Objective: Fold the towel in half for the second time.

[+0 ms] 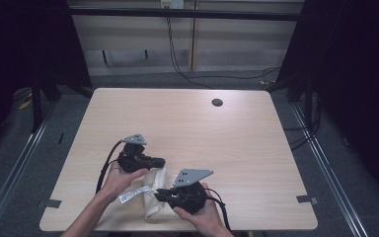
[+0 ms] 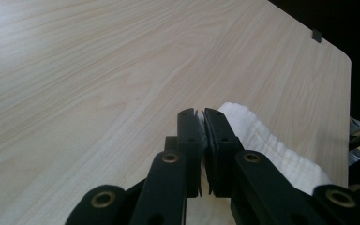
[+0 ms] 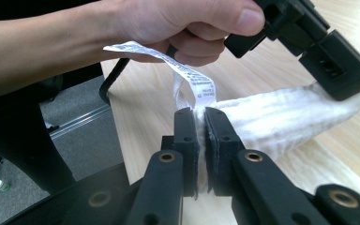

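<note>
towel: white ribbed towel (image 1: 157, 200) bunched at the near edge of the wooden table (image 1: 187, 123), stretched between my two grippers, care label (image 3: 187, 70) flapping loose.
step: looks like I'm dragging or spreading it out flat, just my read.
how I'd do it: keep both hands moving together and low, same pace, so the cloth stays taut and doesn't twist. Don't yank, it's pinched at thin edges.
left gripper (image 2: 200, 117): jaws clenched nearly together, thin bit of towel edge nipped between the pads, rest of the cloth lying beside it.
right gripper (image 3: 198, 115): also clamped tight, gripping the towel corner right where the label is sewn in.
</note>
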Available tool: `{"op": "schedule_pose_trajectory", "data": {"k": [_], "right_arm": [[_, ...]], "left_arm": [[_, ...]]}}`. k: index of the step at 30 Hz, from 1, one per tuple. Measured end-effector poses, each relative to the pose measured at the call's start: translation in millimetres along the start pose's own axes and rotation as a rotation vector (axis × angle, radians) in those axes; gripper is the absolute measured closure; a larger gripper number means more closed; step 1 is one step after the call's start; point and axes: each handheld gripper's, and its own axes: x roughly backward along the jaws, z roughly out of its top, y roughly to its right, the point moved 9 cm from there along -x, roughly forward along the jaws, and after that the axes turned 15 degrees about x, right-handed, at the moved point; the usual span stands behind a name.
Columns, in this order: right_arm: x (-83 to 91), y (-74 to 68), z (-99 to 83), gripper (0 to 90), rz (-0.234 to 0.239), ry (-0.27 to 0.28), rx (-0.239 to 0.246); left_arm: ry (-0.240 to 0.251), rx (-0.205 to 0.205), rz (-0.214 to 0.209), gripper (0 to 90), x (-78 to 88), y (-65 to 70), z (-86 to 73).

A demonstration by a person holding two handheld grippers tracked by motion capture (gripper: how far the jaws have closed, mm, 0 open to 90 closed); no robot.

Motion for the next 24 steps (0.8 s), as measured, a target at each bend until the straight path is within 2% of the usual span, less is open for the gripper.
{"op": "schedule_pose_trajectory", "data": {"k": [3,7,12,14,15,16,20,21,23,24], "right_arm": [[1.3,0.0,-4.7,84.8,-0.008,-0.008,-0.001],[4.0,-0.6,-12.9,84.8,-0.027,-0.034,-0.012],[10.0,1.1,-16.4,84.8,-0.035,-0.042,-0.011],[12.5,2.0,-19.0,84.8,-0.041,-0.052,-0.008],[13.6,2.8,-21.4,84.8,-0.05,-0.058,-0.008],[15.6,3.5,-26.4,84.8,-0.055,-0.061,-0.017],[20.4,3.3,-32.7,84.8,-0.062,-0.072,-0.02],[22.6,2.8,-35.0,84.8,-0.061,-0.084,-0.023],[25.8,3.5,-40.5,84.7,-0.065,-0.1,-0.025],[27.0,5.5,-49.9,84.7,-0.077,-0.132,-0.028]], "left_arm": [[-0.007,-0.005,0.006,86.1,-3.6,2.3,0.4],[-0.009,-0.014,-0.006,86.1,-11.9,7.7,1.6],[-0.017,-0.003,-0.024,86.0,-20.4,13.1,4.0],[-0.027,-0.015,-0.006,85.9,-24.6,12.4,3.3],[-0.033,-0.006,-0.005,85.9,-27.7,12.1,2.4],[-0.041,0.003,-0.013,85.9,-33.5,12.7,0.8],[-0.058,-0.001,-0.019,85.9,-40.5,16.5,-1.1],[-0.063,-0.01,-0.015,85.9,-42.1,17.2,-1.3],[-0.064,0.005,-0.027,85.8,-46.1,18.2,-1.2],[-0.072,0.001,-0.014,85.5,-49.0,16.6,-2.5]]}}
